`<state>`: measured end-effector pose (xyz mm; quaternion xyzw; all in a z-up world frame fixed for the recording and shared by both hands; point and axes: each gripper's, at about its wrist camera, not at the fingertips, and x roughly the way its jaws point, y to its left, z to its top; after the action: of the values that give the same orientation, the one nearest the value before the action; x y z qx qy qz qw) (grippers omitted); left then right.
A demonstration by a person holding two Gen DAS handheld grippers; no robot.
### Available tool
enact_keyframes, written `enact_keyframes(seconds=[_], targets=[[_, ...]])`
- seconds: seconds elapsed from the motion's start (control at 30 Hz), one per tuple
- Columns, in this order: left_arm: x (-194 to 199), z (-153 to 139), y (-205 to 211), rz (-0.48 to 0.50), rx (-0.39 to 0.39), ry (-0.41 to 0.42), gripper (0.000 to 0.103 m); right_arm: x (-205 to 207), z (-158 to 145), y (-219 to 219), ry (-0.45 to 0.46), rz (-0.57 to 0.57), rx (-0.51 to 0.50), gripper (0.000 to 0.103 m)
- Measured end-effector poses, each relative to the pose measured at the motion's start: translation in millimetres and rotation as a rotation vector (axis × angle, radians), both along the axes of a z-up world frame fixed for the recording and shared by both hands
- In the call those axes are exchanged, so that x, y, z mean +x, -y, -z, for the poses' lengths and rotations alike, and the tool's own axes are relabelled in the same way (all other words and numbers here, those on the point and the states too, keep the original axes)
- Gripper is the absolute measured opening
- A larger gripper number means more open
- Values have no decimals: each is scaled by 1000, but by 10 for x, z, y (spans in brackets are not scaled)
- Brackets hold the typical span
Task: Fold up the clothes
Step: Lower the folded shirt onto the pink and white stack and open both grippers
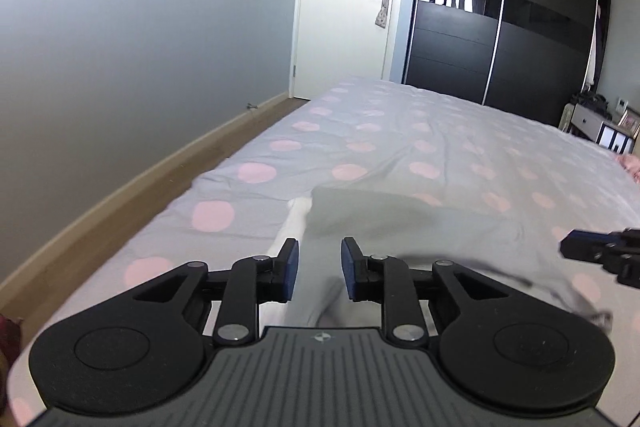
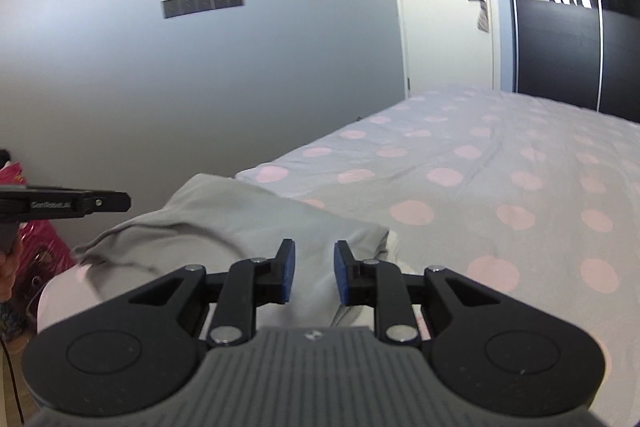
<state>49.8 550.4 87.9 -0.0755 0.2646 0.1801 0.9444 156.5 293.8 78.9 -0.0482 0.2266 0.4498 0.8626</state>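
- My left tool [image 1: 319, 269] has its blue pads parted with nothing between them; grey cloth shows through the gap, below the pads rather than pinched by them.
- My right tool [image 2: 314, 270] is parted about as much, also gripping nothing, with the same cloth visible under it.
- Both tools point forward along the bed, tilted slightly down and held level side to side. They sit near each other: the right tool shows at the right edge of the left wrist view, and the left tool comes in from the left of the right wrist view.
- The grey garment [image 1: 404, 223] lies on the near part of the bed [image 1: 400, 131], close to its left edge, with a white piece [image 1: 294, 223] showing beside and under it. Whether that white piece is a lining or a separate item I cannot tell.
- I judge the step in hand to be taking hold of the garment for a fold. To do it well I should lower each tool onto a clear edge, one toward each side, and close only on the top layer.
- I should take care not to catch the spotted sheet with the cloth, and move both ends together so the fold lands straight.
- The edge nearest me is hidden behind the tool bodies.
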Motion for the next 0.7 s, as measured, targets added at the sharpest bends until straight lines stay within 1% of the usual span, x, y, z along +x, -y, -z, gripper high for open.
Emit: enact_keyframes(seconds=[0.1, 0.17, 0.3, 0.33, 0.4, 0.5, 0.57, 0.6, 0.67, 0.7], targets=[[-130, 104, 102, -6, 30, -28, 21, -267, 83, 101, 30, -10, -15, 24], [-154, 214, 141, -7, 34, -60, 21, -350, 216, 85, 16, -13, -43, 24], [-64, 492, 66, -18, -31, -114, 20, -349, 501, 8, -44, 5, -92, 23], [-54, 540, 49, -20, -41, -114, 20, -332, 555, -10, -54, 9, -99, 23], [-50, 601, 16, -23, -51, -109, 20, -321, 569, -2, -58, 10, -92, 23], [-109, 566, 21, -33, -63, -97, 20, -318, 513, 45, -62, 7, -80, 23], [-162, 485, 85, -39, -47, -84, 21, -327, 437, 138, -67, 8, -67, 24], [-193, 440, 125, -42, -37, -76, 21, -338, 399, 195, -66, 12, -65, 26], [-245, 348, 226, -42, -23, -69, 25, -367, 331, 327, -68, 18, -58, 31], [-267, 300, 304, -37, -19, -71, 26, -396, 300, 403, -71, 22, -59, 31]])
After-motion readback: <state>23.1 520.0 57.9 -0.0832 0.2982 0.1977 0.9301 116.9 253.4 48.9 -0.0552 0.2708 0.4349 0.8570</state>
